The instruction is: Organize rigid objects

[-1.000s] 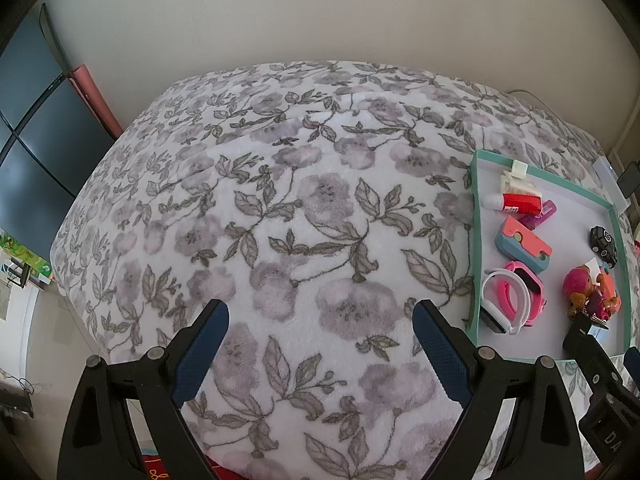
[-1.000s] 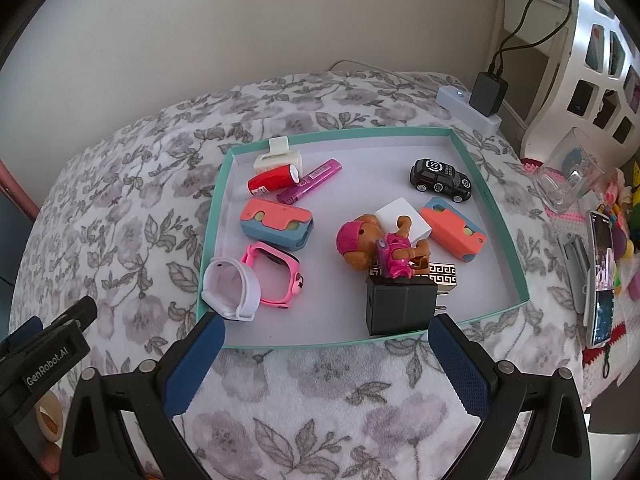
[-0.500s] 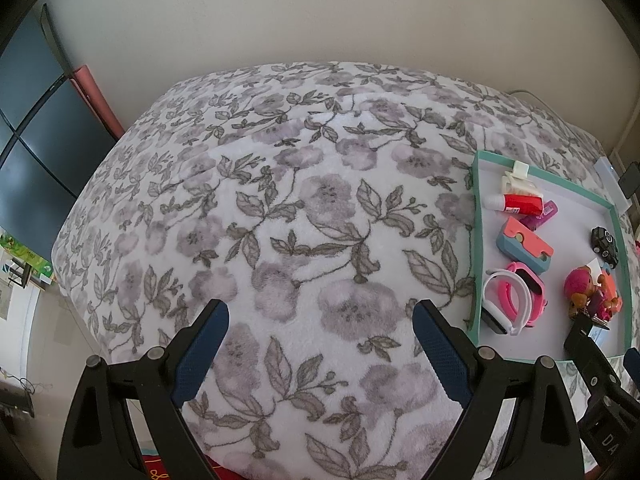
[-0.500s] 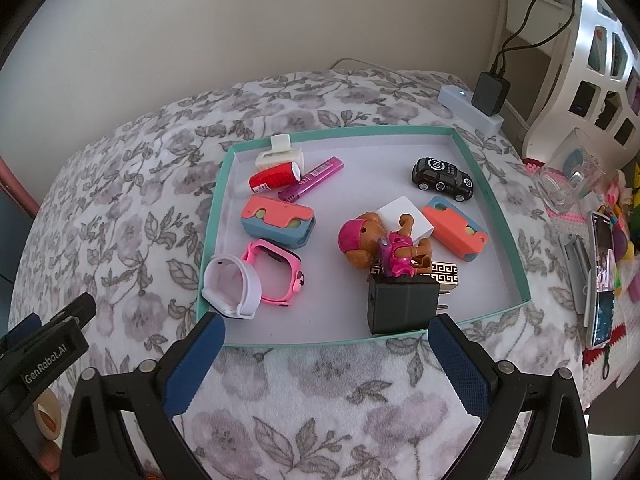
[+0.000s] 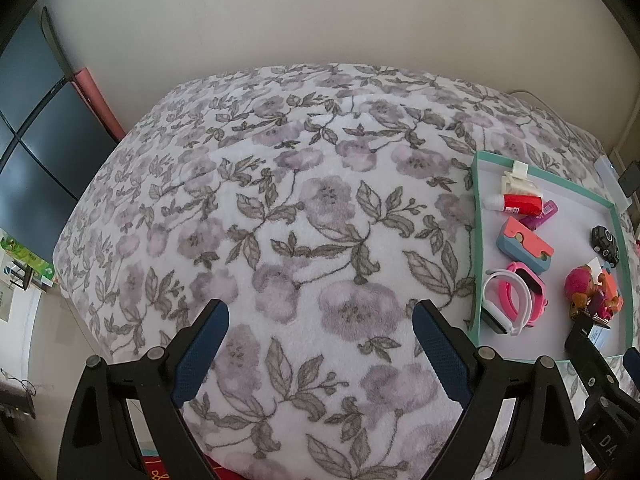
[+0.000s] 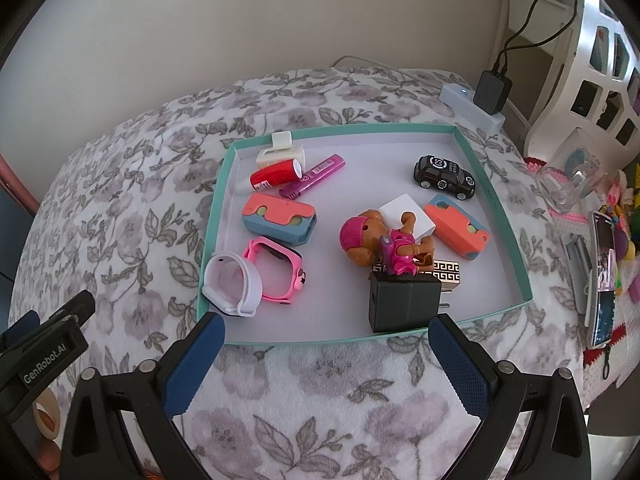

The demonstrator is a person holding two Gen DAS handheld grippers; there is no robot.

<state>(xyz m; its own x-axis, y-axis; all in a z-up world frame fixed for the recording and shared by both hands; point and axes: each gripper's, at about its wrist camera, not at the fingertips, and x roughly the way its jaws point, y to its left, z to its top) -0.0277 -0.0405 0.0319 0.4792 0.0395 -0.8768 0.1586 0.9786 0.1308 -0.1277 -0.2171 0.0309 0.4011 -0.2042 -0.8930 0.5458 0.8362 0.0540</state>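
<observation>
A teal-rimmed tray (image 6: 492,196) lies on the floral blanket and holds several small items: a white band (image 6: 232,284), a pink watch (image 6: 280,268), two orange-and-blue cases (image 6: 278,218), a red tube (image 6: 276,174), a purple marker (image 6: 316,174), a black toy car (image 6: 444,176), a doll (image 6: 380,240) and a black charger block (image 6: 404,304). My right gripper (image 6: 326,354) is open and empty, just short of the tray's near rim. My left gripper (image 5: 320,344) is open and empty over bare blanket, left of the tray (image 5: 476,240).
The floral blanket (image 5: 280,220) covers the whole surface. A power strip with a plugged adapter (image 6: 490,94) sits behind the tray. A clear cup (image 6: 568,184), a phone (image 6: 604,276) and toys lie to the right. A dark cabinet (image 5: 28,140) stands at the left.
Both views have shifted very slightly; the tray sits marginally lower in the right wrist view. Both grippers stay open and empty, and no object has moved.
</observation>
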